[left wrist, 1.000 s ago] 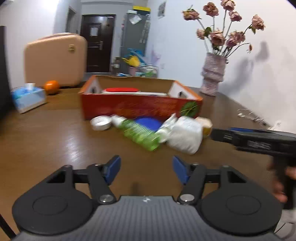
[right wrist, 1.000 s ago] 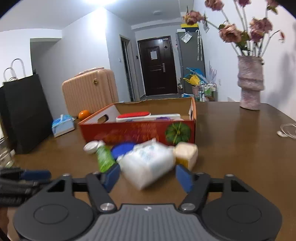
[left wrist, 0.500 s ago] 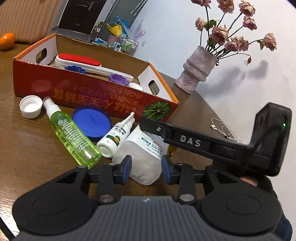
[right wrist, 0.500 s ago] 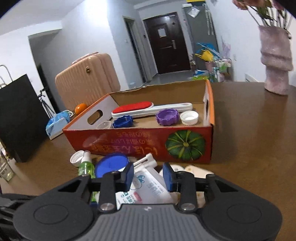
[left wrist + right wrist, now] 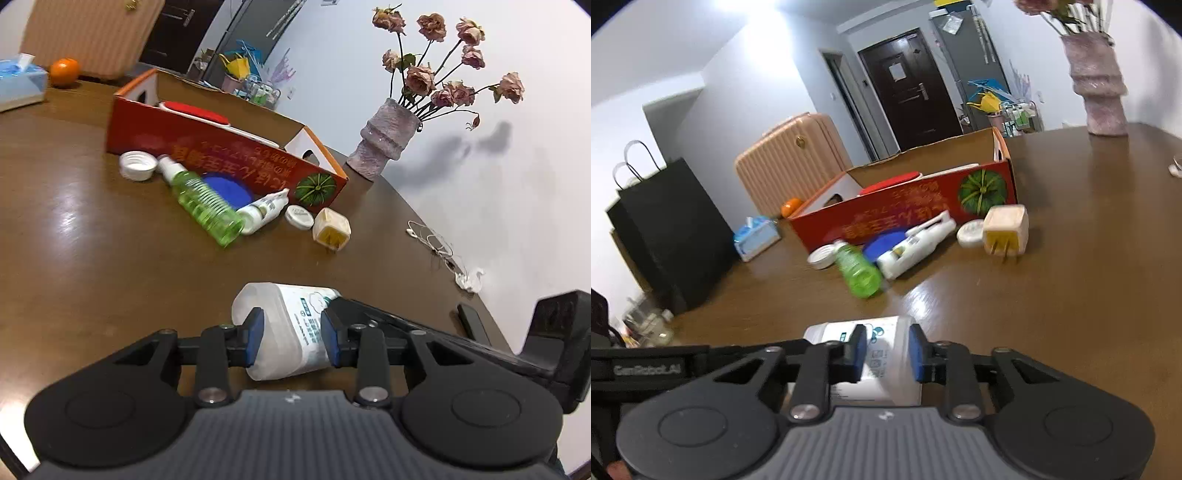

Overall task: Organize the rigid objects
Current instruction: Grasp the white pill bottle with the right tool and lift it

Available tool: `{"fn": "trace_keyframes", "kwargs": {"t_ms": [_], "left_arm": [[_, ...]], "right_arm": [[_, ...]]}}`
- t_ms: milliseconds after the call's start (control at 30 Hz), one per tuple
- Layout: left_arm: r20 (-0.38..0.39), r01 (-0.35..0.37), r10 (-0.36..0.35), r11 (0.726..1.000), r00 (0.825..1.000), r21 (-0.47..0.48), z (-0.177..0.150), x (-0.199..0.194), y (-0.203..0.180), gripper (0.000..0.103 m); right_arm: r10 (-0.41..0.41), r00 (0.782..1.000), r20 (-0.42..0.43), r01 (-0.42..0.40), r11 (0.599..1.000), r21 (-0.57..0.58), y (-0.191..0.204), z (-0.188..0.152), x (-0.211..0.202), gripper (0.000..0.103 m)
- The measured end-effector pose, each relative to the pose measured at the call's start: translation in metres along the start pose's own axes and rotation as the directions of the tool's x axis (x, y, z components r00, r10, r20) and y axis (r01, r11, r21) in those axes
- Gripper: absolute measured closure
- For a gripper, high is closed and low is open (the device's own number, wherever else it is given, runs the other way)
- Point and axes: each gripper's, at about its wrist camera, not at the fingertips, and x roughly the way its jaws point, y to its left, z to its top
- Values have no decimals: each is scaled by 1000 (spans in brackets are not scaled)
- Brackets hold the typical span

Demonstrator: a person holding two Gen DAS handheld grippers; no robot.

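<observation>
A white translucent bottle (image 5: 288,314) (image 5: 882,332) lies on its side, held from both ends. My left gripper (image 5: 291,341) is shut on it. My right gripper (image 5: 886,349) has the same bottle between its closing jaws, and its pads touch it. Farther off, in front of the orange cardboard box (image 5: 229,155) (image 5: 905,218), lie a green spray bottle (image 5: 207,206), a small white dropper bottle (image 5: 262,212), a blue lid (image 5: 225,186), a white cap (image 5: 137,166), a small round jar (image 5: 299,217) and a cream plug adapter (image 5: 330,230). A red brush lies inside the box.
A vase of dried roses (image 5: 384,147) stands at the table's far right, with white earphones (image 5: 436,243) near the wall edge. A tissue box (image 5: 18,85) and an orange (image 5: 64,72) sit far left. A black bag (image 5: 672,229) and a suitcase (image 5: 790,162) stand beyond the table.
Both grippers closed on the white bottle and drew it back from the pile toward the near side. The adapter and the round jar, hidden before, now show.
</observation>
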Motion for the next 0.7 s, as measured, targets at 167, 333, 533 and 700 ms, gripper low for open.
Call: {"fn": "trace_keyframes", "kwargs": {"t_ms": [167,333,533,700], "left_arm": [[-1,-21,21,1000,1000,12,-23,-30,0,70],[-3,-51,51,999,999,7,-31,-30,4,68],[-5,-11,11,1000,1000,-10,-32,-26,13,63],[-25,22,-23,999,999,-35,-29,-20,20,61]], "right_arm": [[43,999,6,-43,998,36,14,-30,-30,84],[46,999,10,-46,998,32,22,-37,-36,84],[70,998,-3,-69,995,78,14,-36,-32,79],[83,997,-10,-82,992,95,12,-35,-26,76]]}}
